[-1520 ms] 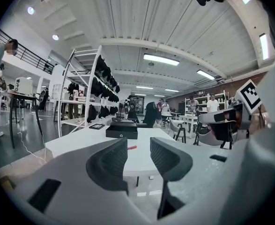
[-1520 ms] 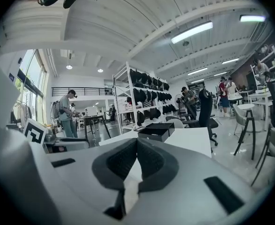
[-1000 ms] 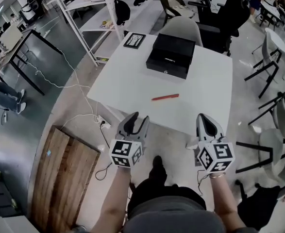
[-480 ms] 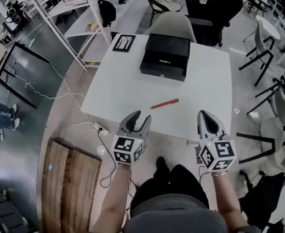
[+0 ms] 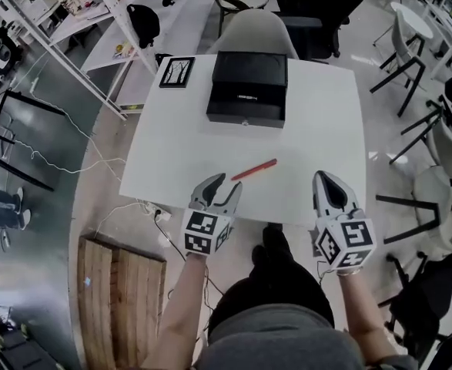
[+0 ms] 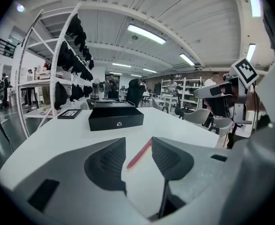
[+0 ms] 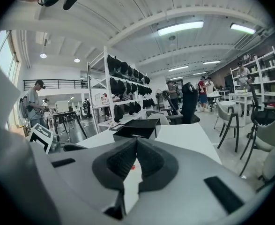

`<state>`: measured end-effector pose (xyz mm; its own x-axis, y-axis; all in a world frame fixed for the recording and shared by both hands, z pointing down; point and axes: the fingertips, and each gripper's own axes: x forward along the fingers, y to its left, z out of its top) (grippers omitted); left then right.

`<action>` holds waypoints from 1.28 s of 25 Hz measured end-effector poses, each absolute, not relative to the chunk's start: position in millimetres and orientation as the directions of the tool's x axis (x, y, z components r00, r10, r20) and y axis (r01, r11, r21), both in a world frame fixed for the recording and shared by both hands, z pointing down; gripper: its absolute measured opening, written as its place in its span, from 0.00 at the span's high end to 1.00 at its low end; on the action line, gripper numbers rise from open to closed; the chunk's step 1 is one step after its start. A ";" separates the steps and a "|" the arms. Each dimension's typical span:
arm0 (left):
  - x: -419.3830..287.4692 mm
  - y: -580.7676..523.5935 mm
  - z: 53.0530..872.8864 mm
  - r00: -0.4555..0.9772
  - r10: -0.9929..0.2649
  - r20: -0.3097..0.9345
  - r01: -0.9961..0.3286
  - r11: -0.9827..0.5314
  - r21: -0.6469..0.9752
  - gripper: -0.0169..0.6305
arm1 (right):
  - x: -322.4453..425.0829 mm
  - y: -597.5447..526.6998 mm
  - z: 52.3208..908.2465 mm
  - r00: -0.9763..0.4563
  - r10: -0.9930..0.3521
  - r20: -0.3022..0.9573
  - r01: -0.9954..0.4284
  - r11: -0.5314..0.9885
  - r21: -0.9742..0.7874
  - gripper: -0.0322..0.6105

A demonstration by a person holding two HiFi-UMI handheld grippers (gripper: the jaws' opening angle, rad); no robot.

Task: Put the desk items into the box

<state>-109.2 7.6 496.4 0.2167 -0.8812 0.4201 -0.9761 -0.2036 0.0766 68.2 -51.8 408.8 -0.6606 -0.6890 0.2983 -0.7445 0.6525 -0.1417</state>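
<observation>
A red pen (image 5: 254,169) lies on the white table (image 5: 326,129) near its front edge. Behind it, at the far middle, stands a black box (image 5: 246,91). A small black framed item (image 5: 176,72) rests at the far left corner. My left gripper (image 5: 224,183) hovers open at the near edge, just short of the pen (image 6: 139,153), which shows between its jaws in the left gripper view (image 6: 138,142). My right gripper (image 5: 323,177) is shut and empty at the near right edge. Past its jaws (image 7: 136,142) I see the box (image 7: 137,128).
A grey chair (image 5: 252,29) is tucked at the table's far side, with more chairs (image 5: 441,199) to the right. White shelving (image 5: 95,21) stands at the left. A wooden pallet (image 5: 122,299) and cables lie on the floor at lower left.
The view has closed in on the table. Both grippers now reach its near edge, and the left one is close to the pen. Their jaws keep the same state.
</observation>
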 end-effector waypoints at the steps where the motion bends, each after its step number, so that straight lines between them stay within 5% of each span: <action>1: -107.3 2.5 498.0 0.228 -0.874 0.428 -0.973 -0.217 0.075 0.73 | 67.7 -54.4 409.4 -0.659 -0.689 0.300 -0.746 0.651 -0.144 0.95; 32: -57.2 -61.0 576.3 0.392 -0.504 0.770 -0.819 -0.572 0.042 0.76 | 61.6 -125.2 435.3 -0.637 -0.684 0.354 -0.765 0.616 -0.187 0.95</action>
